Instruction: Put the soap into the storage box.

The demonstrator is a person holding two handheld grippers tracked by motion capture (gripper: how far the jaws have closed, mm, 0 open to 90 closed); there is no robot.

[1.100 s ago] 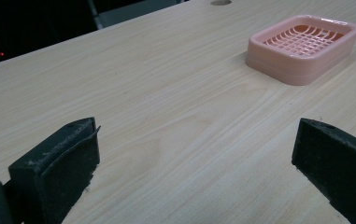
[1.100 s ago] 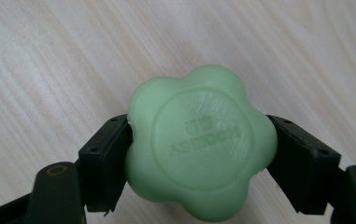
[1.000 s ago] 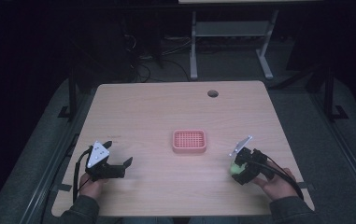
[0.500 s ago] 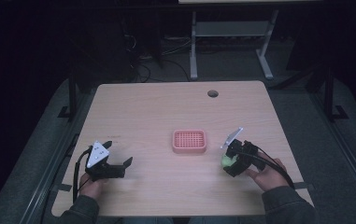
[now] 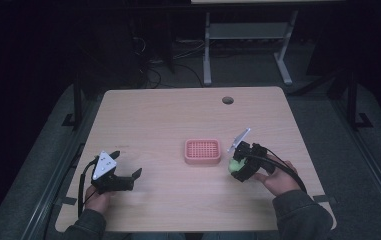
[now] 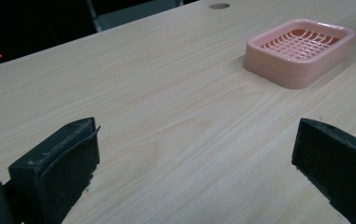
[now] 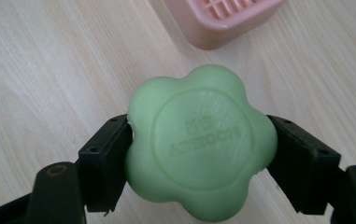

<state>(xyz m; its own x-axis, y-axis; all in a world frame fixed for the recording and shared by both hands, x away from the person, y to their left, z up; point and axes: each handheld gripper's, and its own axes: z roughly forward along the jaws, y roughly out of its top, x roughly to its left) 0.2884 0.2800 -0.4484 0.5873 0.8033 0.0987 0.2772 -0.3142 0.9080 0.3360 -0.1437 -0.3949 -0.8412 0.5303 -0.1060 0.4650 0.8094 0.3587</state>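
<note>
Right claw [image 5: 236,167] nearer pink tray [image 5: 202,151], wooden table [image 5: 168,115]

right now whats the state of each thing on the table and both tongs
green soap: clamped between the right tongs' jaws, held off the table beside the dish
pink soap dish: empty, flat on the table, untouched
right tongs: shut on the soap
left tongs: open, nothing between the jaws, low over the table
table: bare wood, round hole near the far edge

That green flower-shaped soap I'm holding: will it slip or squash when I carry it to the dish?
The green soap probably stays rigid: no visible denting where the right hand-held gripper squeezes it. Its smooth, rounded lobes give little flat contact, so it could twist or slip. Set in the pink soap dish, it should lie flat.
</note>
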